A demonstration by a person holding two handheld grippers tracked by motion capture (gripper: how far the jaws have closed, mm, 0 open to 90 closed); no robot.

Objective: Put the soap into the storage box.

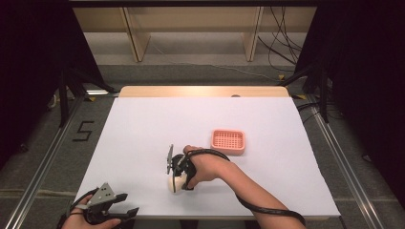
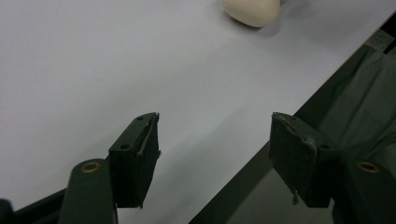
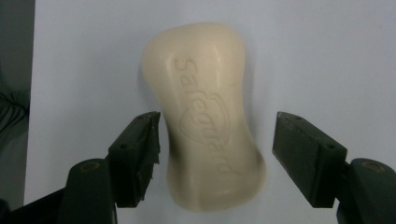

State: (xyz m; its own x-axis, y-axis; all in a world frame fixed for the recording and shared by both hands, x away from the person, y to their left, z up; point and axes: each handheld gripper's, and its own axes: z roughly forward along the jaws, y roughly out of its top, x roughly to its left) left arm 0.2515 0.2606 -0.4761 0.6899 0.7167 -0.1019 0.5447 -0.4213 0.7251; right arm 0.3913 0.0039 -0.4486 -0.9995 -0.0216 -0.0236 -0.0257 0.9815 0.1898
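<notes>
- While the pink soap dish sits on the white table right of centre, its slotted floor shows bare, with nothing lying in it
- Cream soap bar: lies flat on the white surface near the front edge, well apart from the dish, down and to its left in the high view; embossed lettering faces up in the right gripper view
- Right gripper: held above the bar, pointing down at it; in its own view the jaws stand wide, one on either side of the bar's narrowed waist, a strip of white surface visible between each pad and the soap, so no contact is seen
- Right hand: wrapped around the gripper body, forearm entering from the lower right, black cable trailing along the arm and off the table's front edge
- Left gripper: at the front left corner of the table, grey three-cornered plate on top, jaws spread wide with nothing between them; its own view looks across the table edge, with the soap bar far off at the top
- Left hand: holds that gripper low at the bottom edge of the high view
- Obstructions: white surface between bar and dish lies open, no object standing on that stretch
- Surroundings: wooden frame legs beyond the far edge, loose cables on the floor at right, a mark shaped like a 5 on the floor at left
</notes>
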